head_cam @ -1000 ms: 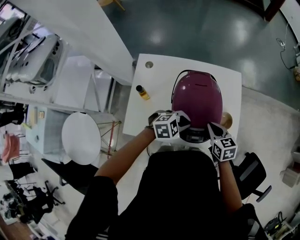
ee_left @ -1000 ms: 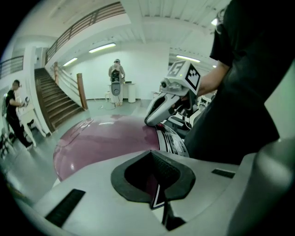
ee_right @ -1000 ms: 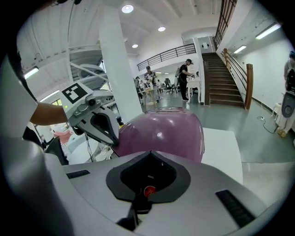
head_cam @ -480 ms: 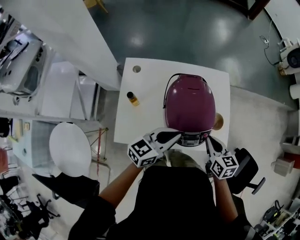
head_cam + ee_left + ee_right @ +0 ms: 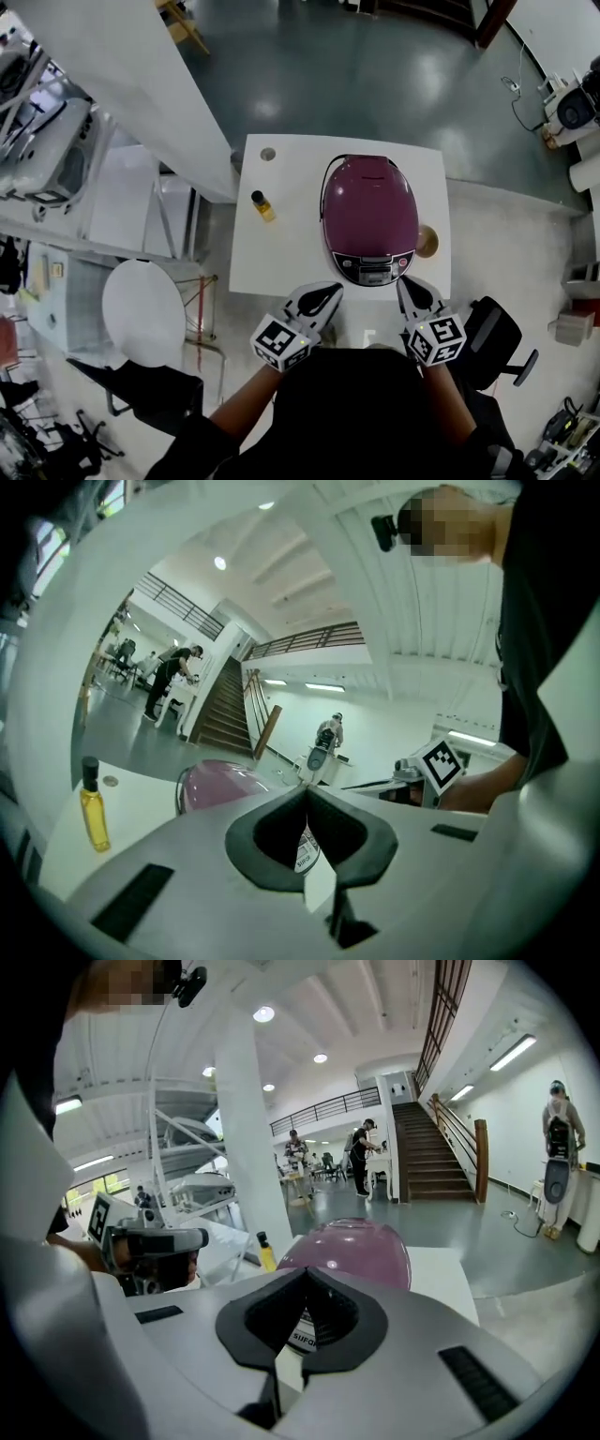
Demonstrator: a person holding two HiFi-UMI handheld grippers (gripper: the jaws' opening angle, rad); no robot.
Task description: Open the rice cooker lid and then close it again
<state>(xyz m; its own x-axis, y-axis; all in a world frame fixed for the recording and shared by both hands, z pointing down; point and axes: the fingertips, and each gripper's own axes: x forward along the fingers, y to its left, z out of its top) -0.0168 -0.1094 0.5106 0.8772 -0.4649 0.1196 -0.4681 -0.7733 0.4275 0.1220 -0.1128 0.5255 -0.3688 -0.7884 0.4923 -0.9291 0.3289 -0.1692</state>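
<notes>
Though earlier at rice cooker [image 5: 368,211], left tool [image 5: 330,292], right tool [image 5: 404,281] now withdrawn, shut.

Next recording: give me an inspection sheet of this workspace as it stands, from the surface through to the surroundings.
Surface: white square table, mostly bare.
Job's things: purple rice cooker, lid down, control panel facing the person.
Clutter: yellow oil bottle left of the cooker, apart from it; brown round item at its right, partly hidden.
Tools: left tool and right tool both shut and empty, at the table's near edge, short of the cooker.
Cables: cord on the floor, far from the table.
Surroundings: round white table, black chair, dark glossy floor.
</notes>
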